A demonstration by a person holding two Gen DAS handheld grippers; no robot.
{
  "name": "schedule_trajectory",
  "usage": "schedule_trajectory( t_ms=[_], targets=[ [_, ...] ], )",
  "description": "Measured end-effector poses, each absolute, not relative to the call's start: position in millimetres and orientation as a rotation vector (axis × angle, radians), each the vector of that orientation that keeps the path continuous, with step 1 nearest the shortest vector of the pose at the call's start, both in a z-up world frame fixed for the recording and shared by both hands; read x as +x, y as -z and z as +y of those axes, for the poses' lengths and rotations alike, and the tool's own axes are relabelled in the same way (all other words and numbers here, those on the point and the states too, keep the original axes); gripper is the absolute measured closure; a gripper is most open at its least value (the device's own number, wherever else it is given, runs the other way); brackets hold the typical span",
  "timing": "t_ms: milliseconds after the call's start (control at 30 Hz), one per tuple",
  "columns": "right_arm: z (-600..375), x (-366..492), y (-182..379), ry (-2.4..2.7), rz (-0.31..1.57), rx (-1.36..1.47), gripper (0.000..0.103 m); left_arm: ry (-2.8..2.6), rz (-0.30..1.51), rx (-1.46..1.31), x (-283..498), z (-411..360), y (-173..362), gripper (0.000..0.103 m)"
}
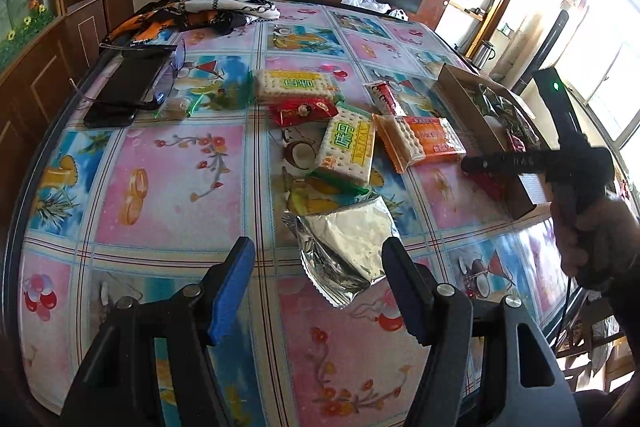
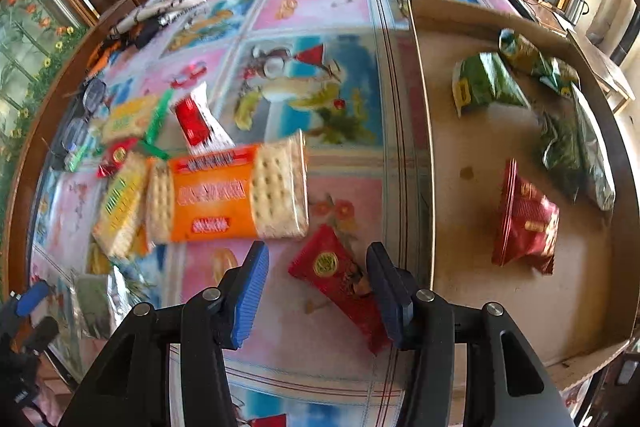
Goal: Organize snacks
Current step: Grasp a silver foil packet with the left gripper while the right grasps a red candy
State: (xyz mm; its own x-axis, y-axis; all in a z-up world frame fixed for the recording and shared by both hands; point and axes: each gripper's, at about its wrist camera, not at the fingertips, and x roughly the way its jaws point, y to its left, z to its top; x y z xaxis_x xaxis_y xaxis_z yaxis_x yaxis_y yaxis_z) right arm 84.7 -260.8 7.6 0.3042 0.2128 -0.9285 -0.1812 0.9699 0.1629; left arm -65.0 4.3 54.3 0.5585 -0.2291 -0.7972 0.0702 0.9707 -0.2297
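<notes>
Red snack packet (image 2: pixel 340 279) lying flat on the counter (image 2: pixel 328 131), directly ahead of the right claw (image 2: pixel 318 291) and partly between its fingers. Long axis running on a diagonal, from the far left of the gap toward the near right, so crossing the claw's closing line at a slant rather than squarely. Near right end tucked against the dark right finger; blue left finger (image 2: pixel 248 291) well clear of the packet, with bare tablecloth between. Right claw apart, not pressing on the packet (contact at the right finger hard to judge through the blur). Cardboard box (image 2: pixel 424 131) just to the right of this claw, already holding green packets and another red one.

Glossy red wrapper, a round gold emblem near its far end, crimped edges, slim and flattish; likely light and crinkly, prone to sliding under a one-sided push.

Left claw (image 1: pixel 318 279) also apart, hovering over a silver foil packet (image 1: pixel 344 247) lying ahead of it between the fingers, untouched. Beyond that, cracker packs in green-yellow (image 1: pixel 348 147) and orange (image 1: pixel 420 139).

Right claw clearly the nearer to the red packet; a small shift to the right, or a slight roll, probably needed to centre it before closing.
</notes>
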Motion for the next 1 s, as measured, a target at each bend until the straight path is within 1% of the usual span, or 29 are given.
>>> schedule_trajectory(
  t_ms=[133, 200, 300, 367, 400, 467, 533, 700, 1000],
  targets=[
    [-249, 63, -3, -0.333, 1.273, 0.042, 0.048, 0.198, 0.971, -0.168, -62, 4, -53, 0.037],
    [-238, 49, -3, -0.401, 1.291, 0.046, 0.048, 0.231, 0.981, -0.151, -59, 3, -52, 0.030],
    [-232, 24, -10, -0.459, 1.286, 0.075, 0.048, 0.307, 1.002, -0.106, -52, -3, -50, 0.029],
    [-236, 15, -14, -0.455, 1.280, 0.096, 0.047, 0.363, 1.016, -0.059, -47, -11, -48, 0.028],
    [-239, 10, -15, -0.447, 1.276, 0.109, 0.047, 0.403, 1.021, -0.020, -45, -17, -48, 0.026],
    [-248, 1, -17, -0.430, 1.276, 0.150, 0.047, 0.490, 1.026, 0.095, -43, -31, -46, 0.023],
    [-257, -8, -19, -0.419, 1.279, 0.188, 0.047, 0.565, 1.041, 0.207, -41, -41, -44, 0.023],
    [-264, -22, -21, -0.397, 1.274, 0.225, 0.046, 0.638, 1.056, 0.388, -34, -49, -34, 0.022],
    [-280, -35, -25, -0.357, 1.262, 0.244, 0.044, 0.661, 1.081, 0.467, -15, -65, -10, 0.020]
  ],
)
